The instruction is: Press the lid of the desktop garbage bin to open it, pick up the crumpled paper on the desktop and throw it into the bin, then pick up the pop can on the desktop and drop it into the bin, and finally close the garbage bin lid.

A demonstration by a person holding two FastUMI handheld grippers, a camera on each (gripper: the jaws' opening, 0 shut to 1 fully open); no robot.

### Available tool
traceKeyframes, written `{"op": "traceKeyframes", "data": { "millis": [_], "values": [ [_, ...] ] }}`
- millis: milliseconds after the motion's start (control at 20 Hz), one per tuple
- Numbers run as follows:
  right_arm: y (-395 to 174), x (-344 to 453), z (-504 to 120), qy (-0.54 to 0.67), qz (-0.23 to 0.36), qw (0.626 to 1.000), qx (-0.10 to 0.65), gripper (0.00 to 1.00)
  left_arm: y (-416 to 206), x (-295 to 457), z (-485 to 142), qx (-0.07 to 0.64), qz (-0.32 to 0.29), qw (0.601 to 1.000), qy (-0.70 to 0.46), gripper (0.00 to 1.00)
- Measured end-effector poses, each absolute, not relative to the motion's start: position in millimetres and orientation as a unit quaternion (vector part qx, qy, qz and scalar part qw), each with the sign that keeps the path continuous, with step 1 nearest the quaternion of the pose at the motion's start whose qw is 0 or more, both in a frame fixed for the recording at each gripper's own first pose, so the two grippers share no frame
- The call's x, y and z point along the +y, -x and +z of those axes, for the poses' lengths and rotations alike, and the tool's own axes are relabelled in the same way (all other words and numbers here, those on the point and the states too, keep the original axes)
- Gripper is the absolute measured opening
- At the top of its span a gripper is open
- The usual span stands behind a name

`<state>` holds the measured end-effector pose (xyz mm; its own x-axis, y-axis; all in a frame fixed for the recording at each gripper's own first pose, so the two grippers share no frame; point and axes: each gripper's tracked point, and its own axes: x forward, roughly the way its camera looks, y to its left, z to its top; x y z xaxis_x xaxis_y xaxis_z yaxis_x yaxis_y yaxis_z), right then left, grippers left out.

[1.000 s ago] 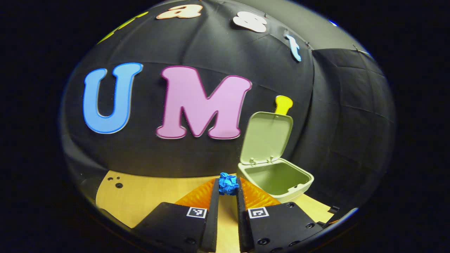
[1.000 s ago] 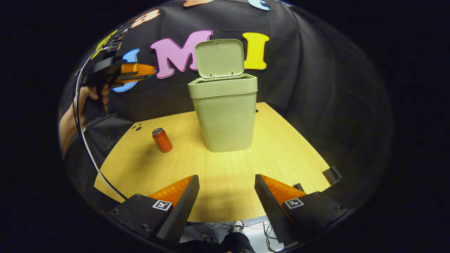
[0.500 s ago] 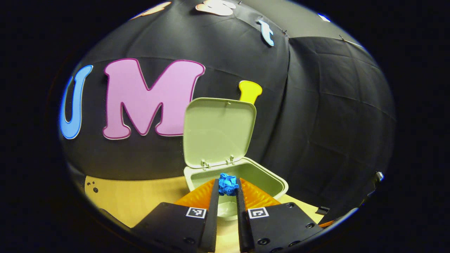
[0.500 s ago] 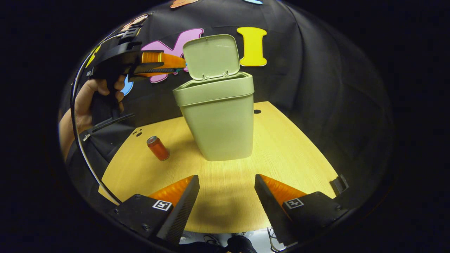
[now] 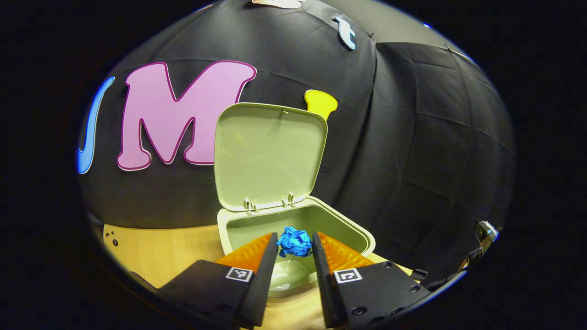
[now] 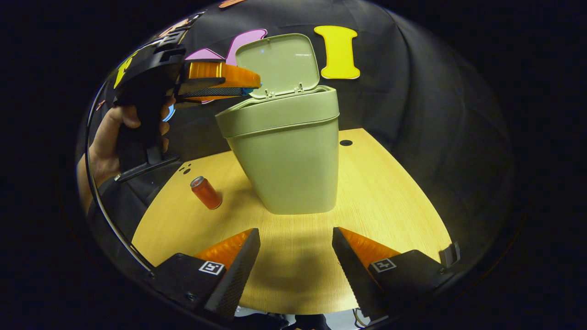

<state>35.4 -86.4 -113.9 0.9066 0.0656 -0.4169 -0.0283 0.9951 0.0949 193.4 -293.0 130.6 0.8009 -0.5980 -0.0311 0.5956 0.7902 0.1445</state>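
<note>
Left gripper view, as I inspected it, showed my left gripper (image 5: 295, 245) over the mouth of the pale green plastic desktop garbage bin (image 5: 362, 236). Its fingers had parted a little. The crumpled ball of blue paper (image 5: 294, 243) sat between the tips, and I could not tell whether either finger touched it. The bin's hinged lid (image 5: 270, 151) stood upright and open behind the paper, and part of the bin's inside was visible below.

Right gripper view gave what the other did not: the bin's whole body from the side, standing upright on the light wooden tabletop (image 6: 390, 201). It also showed the red pop can (image 6: 206, 193) standing on the tabletop near the bin, apart from it. A hand (image 6: 107, 142) held the left gripper at the level of the bin's rim, with its tips over the opening. The paper appeared there as no more than a blue sliver at the tips. My right gripper (image 6: 296, 238) hung above the near part of the tabletop with its fingers spread wide and nothing between them.

Black cloth (image 6: 435, 105) walled the booth behind and beside the tabletop. Two small dark holes marked the tabletop's surface.
</note>
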Motion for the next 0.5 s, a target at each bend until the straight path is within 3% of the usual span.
{"op": "traceKeyframes", "data": {
  "millis": [50, 200, 500],
  "values": [
    [-40, -86, -116, -0.042, 0.030, 0.975, 0.218, 0.99, -197, -293, 134, -0.015, -0.310, 0.948, -0.076, 0.55],
    [-51, -79, -121, -0.035, 0.050, 0.972, 0.229, 0.99, -201, -278, 141, -0.034, -0.281, 0.956, -0.082, 0.93],
    [-59, -46, -141, -0.027, 0.101, 0.961, 0.257, 0.99, -190, -195, 148, -0.065, -0.179, 0.981, -0.036, 0.96]
  ]
}}
